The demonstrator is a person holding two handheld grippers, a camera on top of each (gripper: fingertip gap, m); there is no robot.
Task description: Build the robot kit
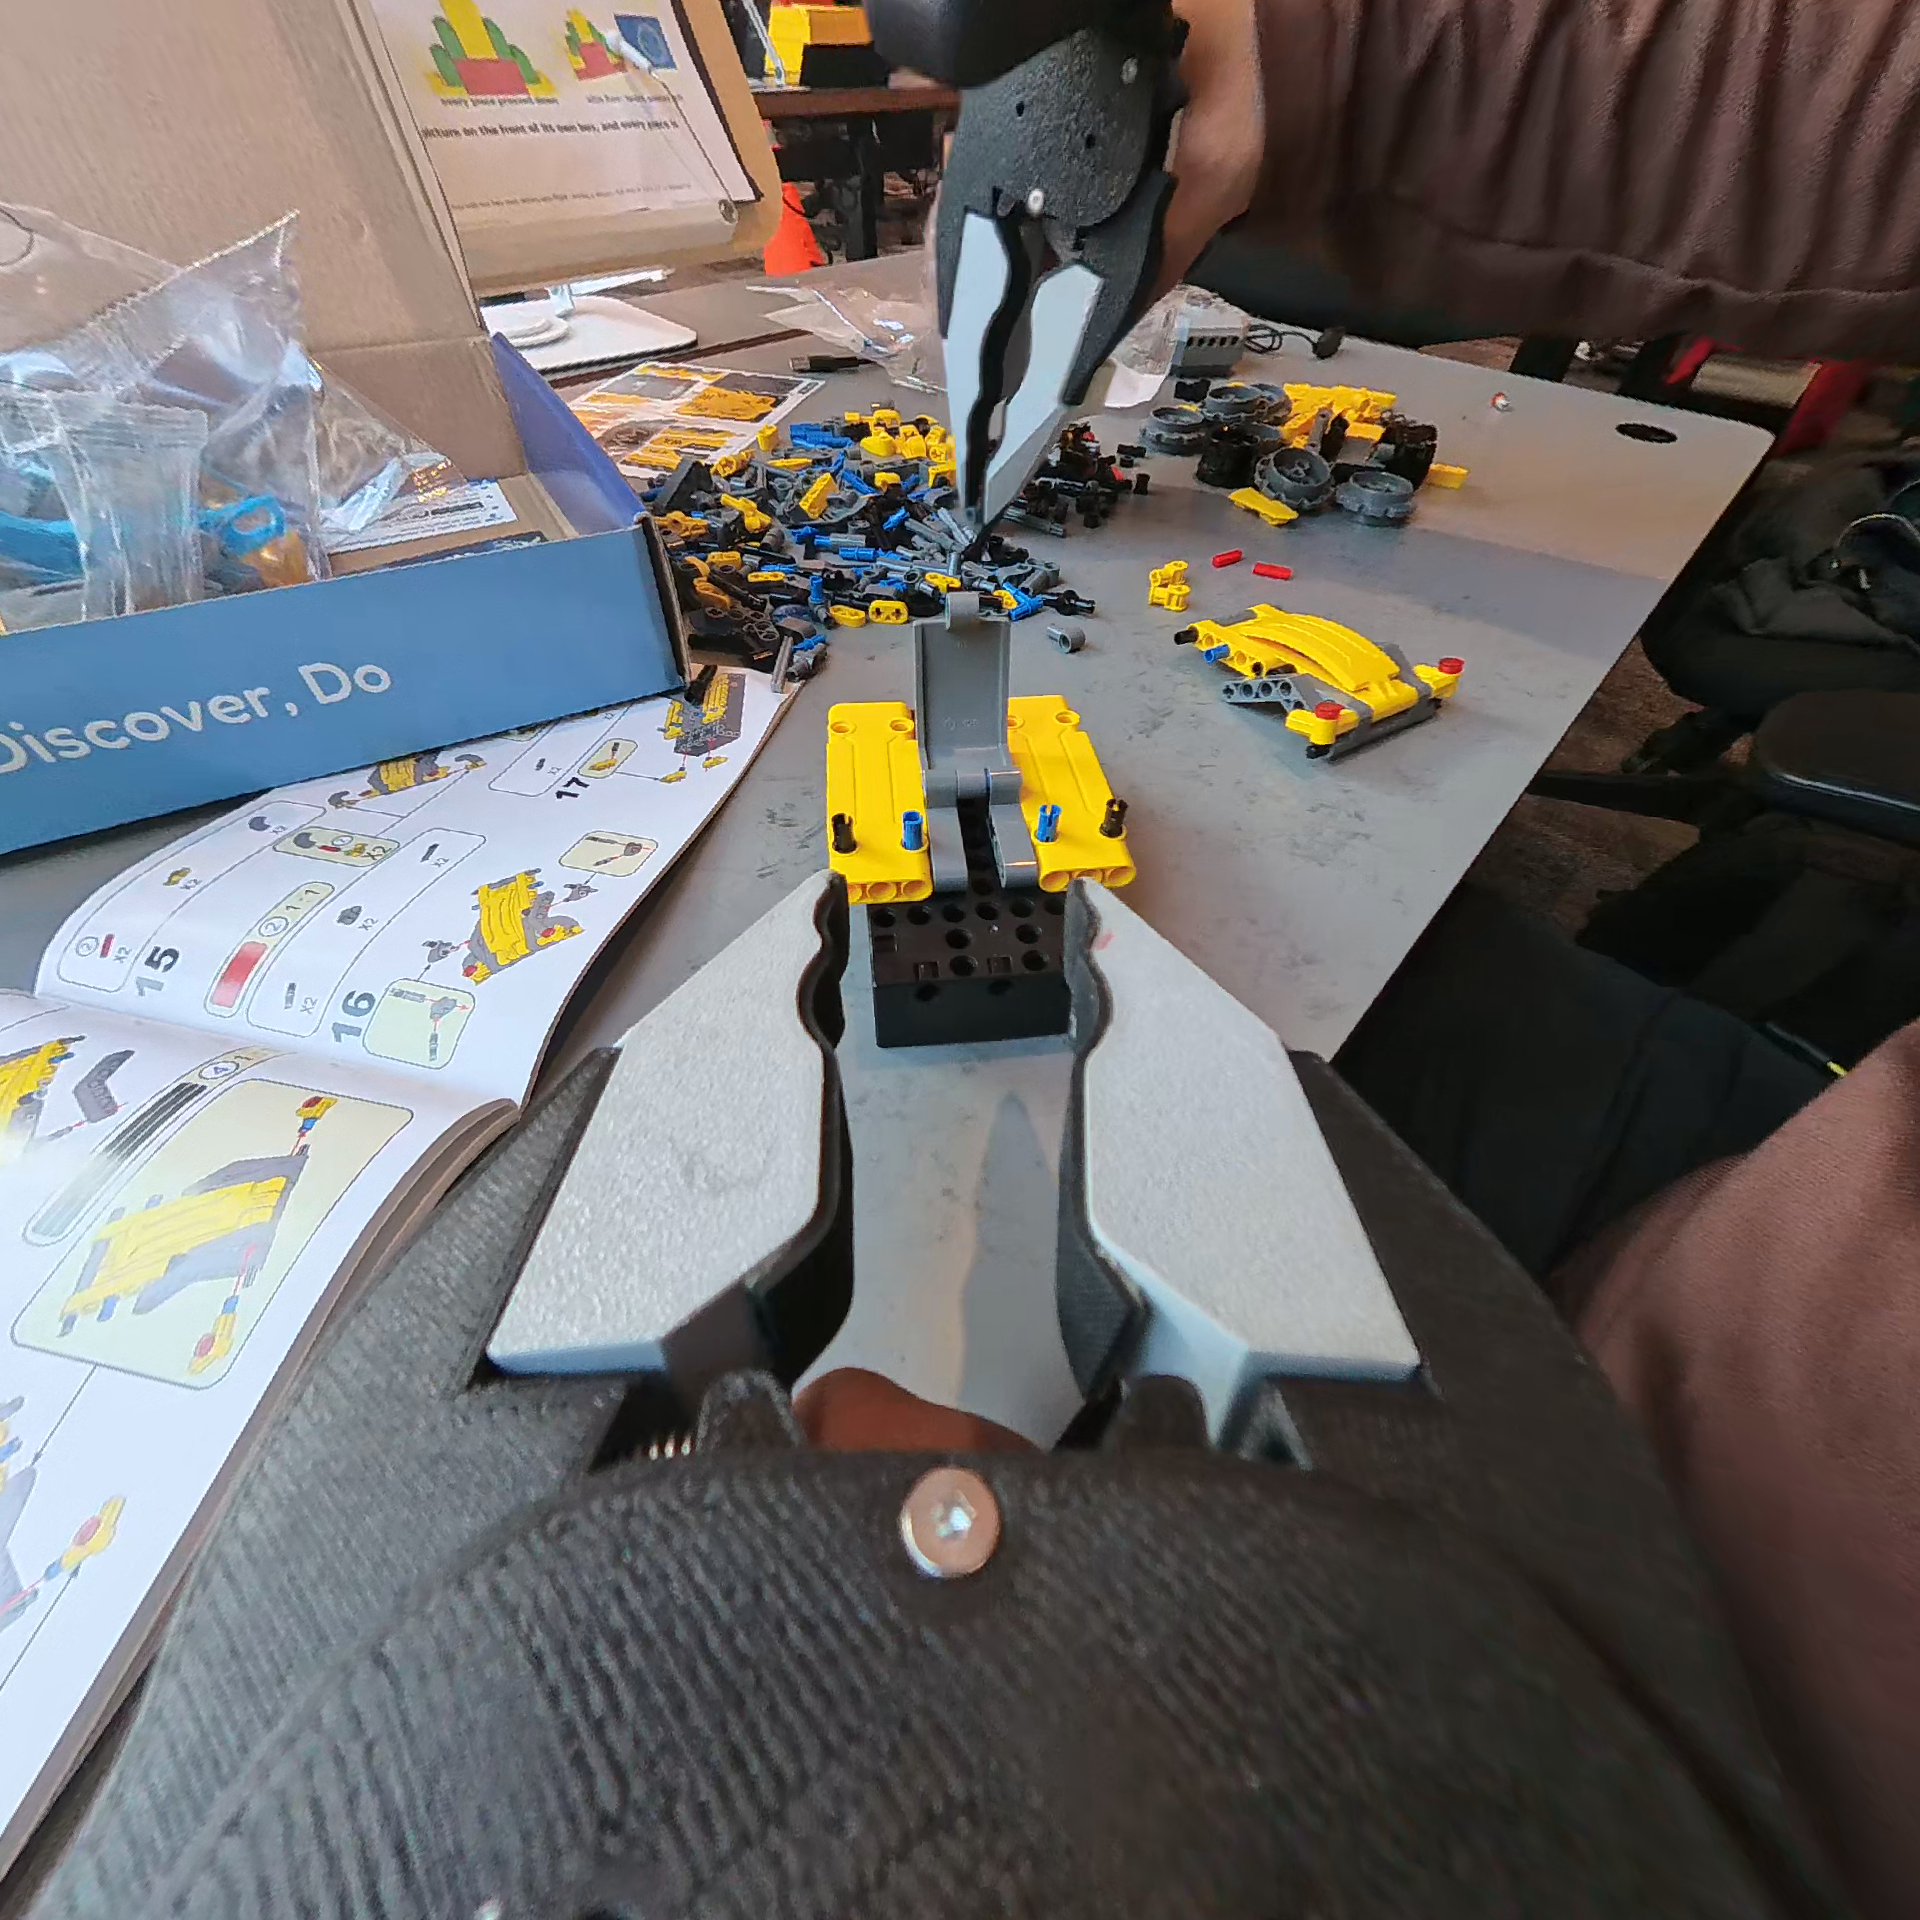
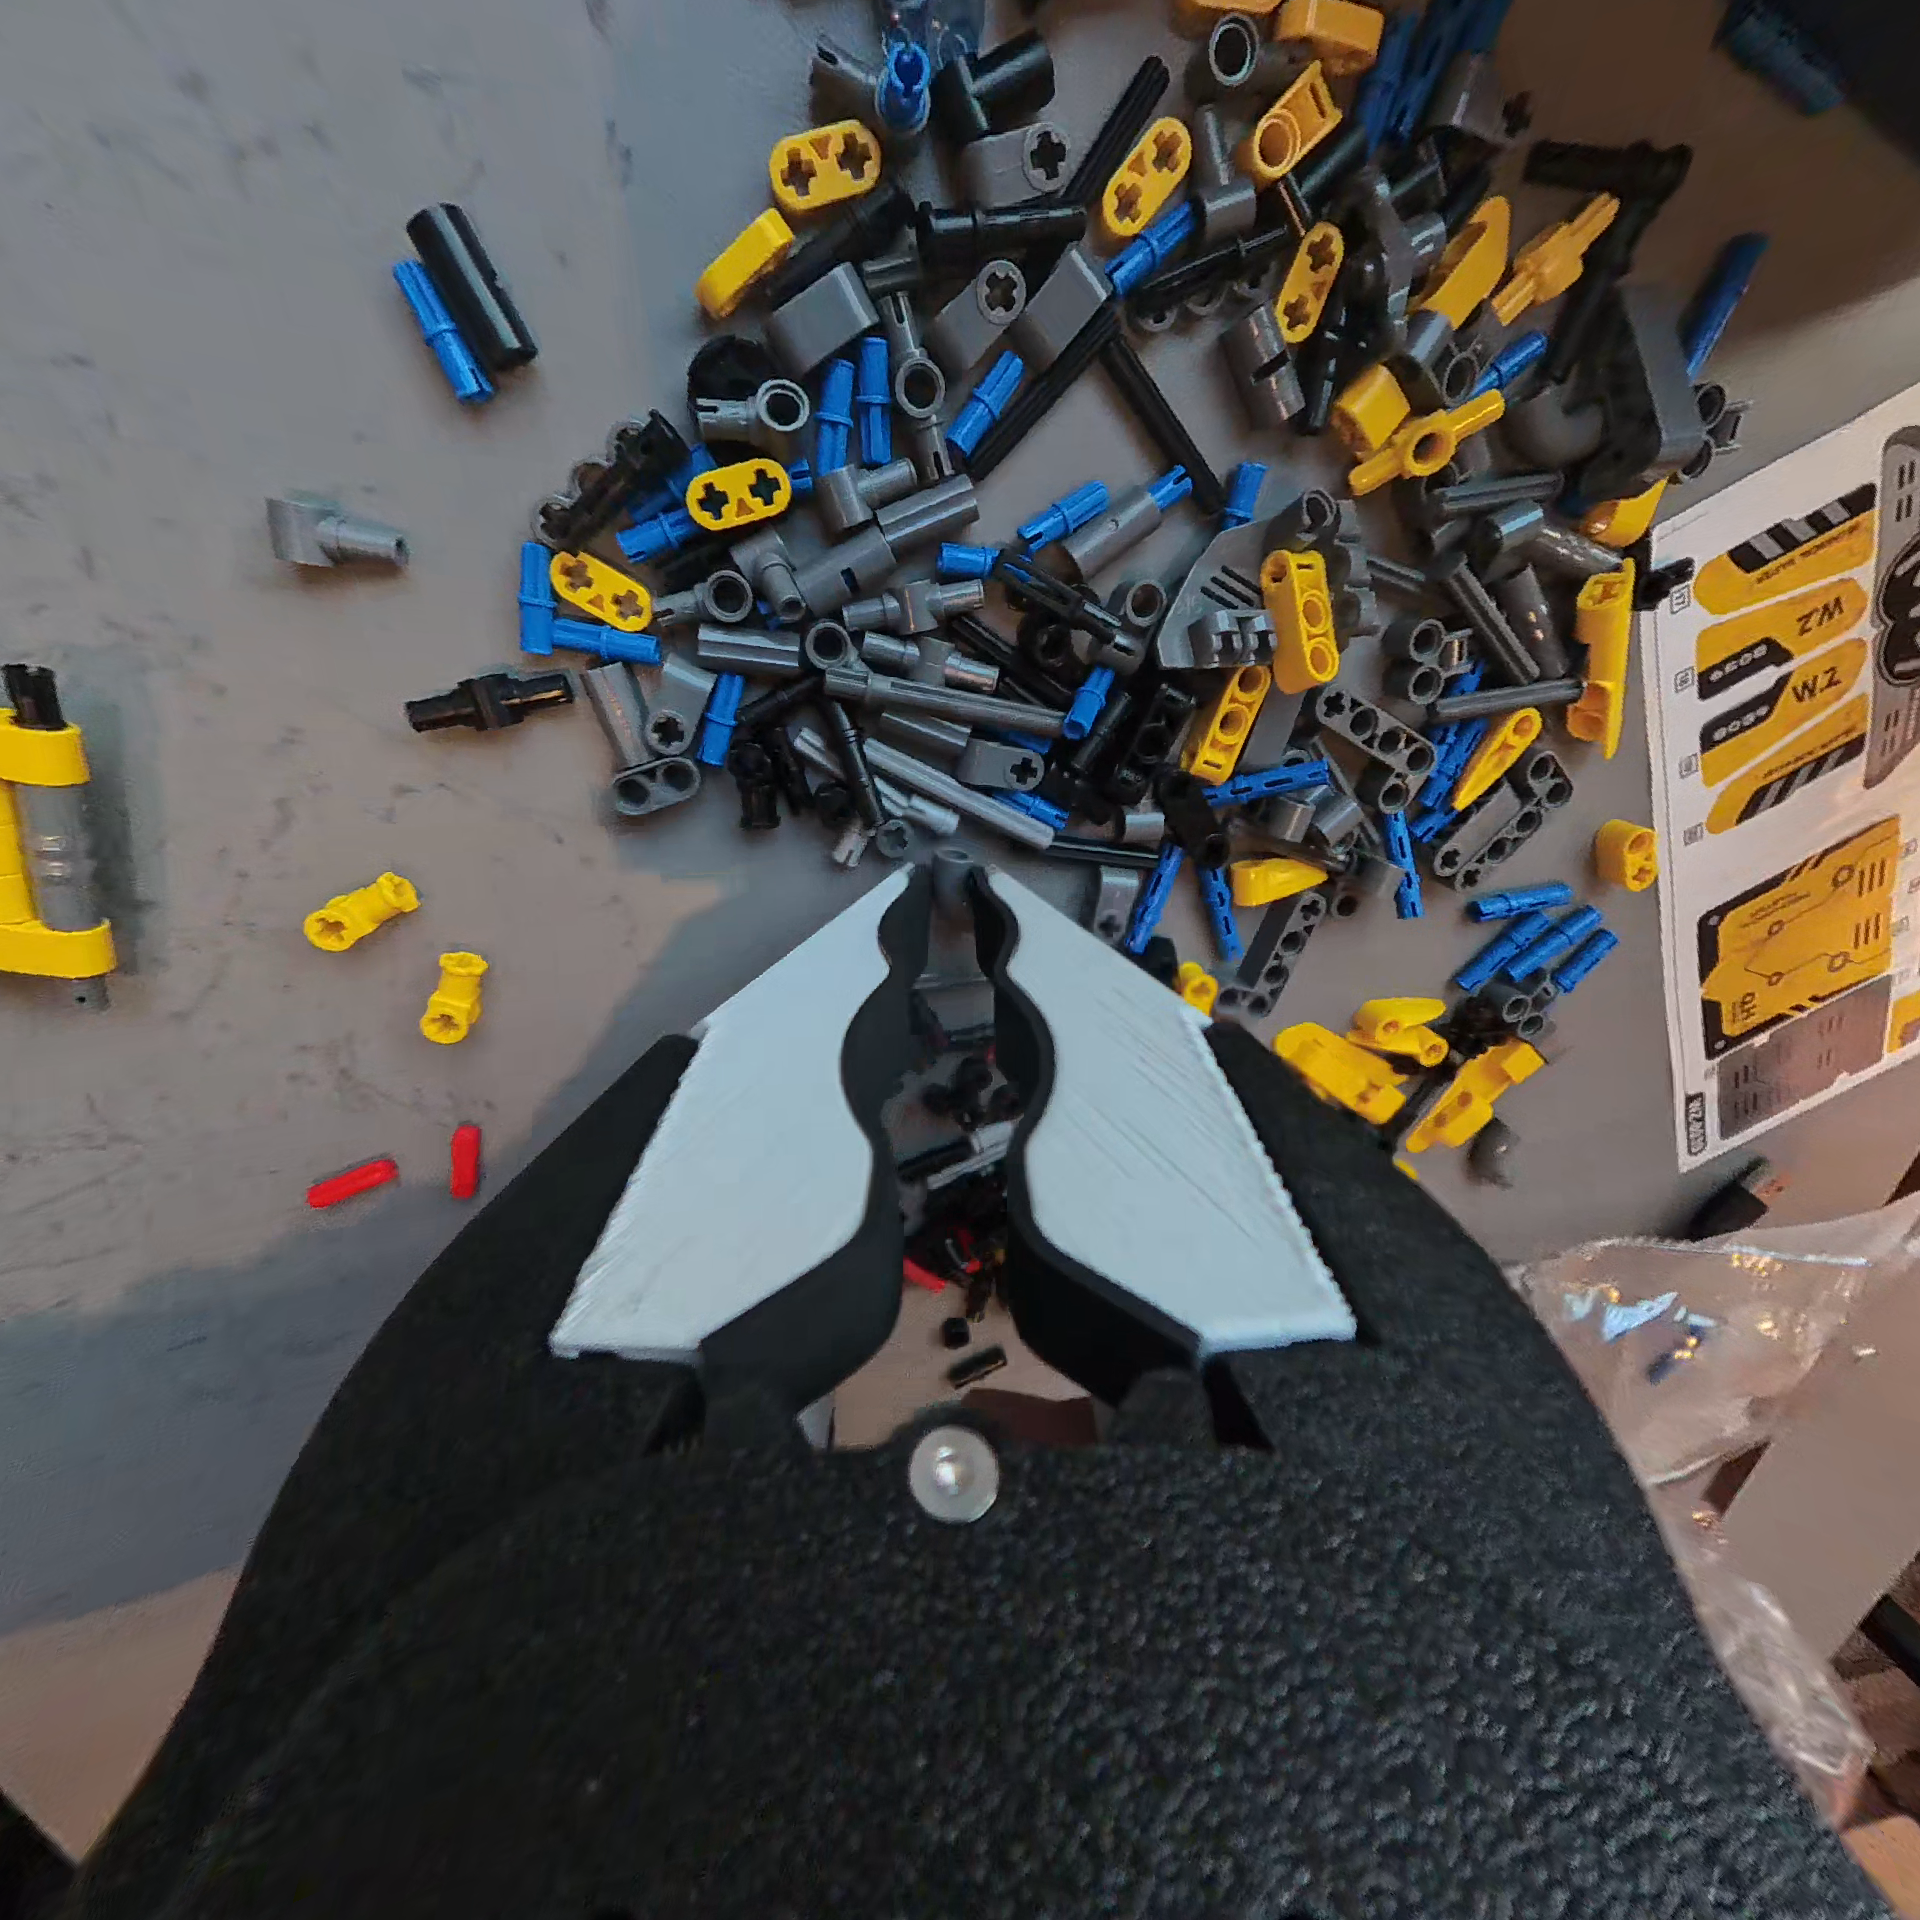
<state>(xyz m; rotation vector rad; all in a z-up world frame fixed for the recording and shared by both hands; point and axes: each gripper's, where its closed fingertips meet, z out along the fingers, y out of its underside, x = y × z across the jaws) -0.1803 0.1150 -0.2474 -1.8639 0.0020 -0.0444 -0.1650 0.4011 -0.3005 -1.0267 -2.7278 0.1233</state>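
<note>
1. At the far left of the left wrist view a blue box [image 1: 343,686] stands on the grey desk [image 1: 1351,883], stuffed with clear plastic bags [image 1: 156,416].
2. In front of the box an open instruction booklet [image 1: 312,987] lies flat, its near pages reaching beside the left tool.
3. The left tool [image 1: 951,904] has its two fingers spread on either side of a black block [image 1: 971,977], pressing its sides and so clamped on it. The block stands on the desk and carries yellow panels [image 1: 873,800] and an upright grey piece [image 1: 961,686].
4. Beyond that lies a heap of small parts [image 1: 831,520] in blue, black, grey and yellow, crowding the desk between the box and the wheels.
5. The right tool [image 2: 948,878] points down into the near edge of that heap, its tips almost together and pinching a small grey peg [image 2: 951,873]. Loose parts lie under and around both fingers.
6. Right of the heap in the left wrist view sit grey wheels [image 1: 1299,468], two red pins [image 1: 1252,564] and a half-built yellow assembly [image 1: 1330,665].
7. In the right wrist view a sticker sheet [image 2: 1787,779] lies at the right edge of the heap, with a plastic bag [image 2: 1714,1403] below it.
</note>
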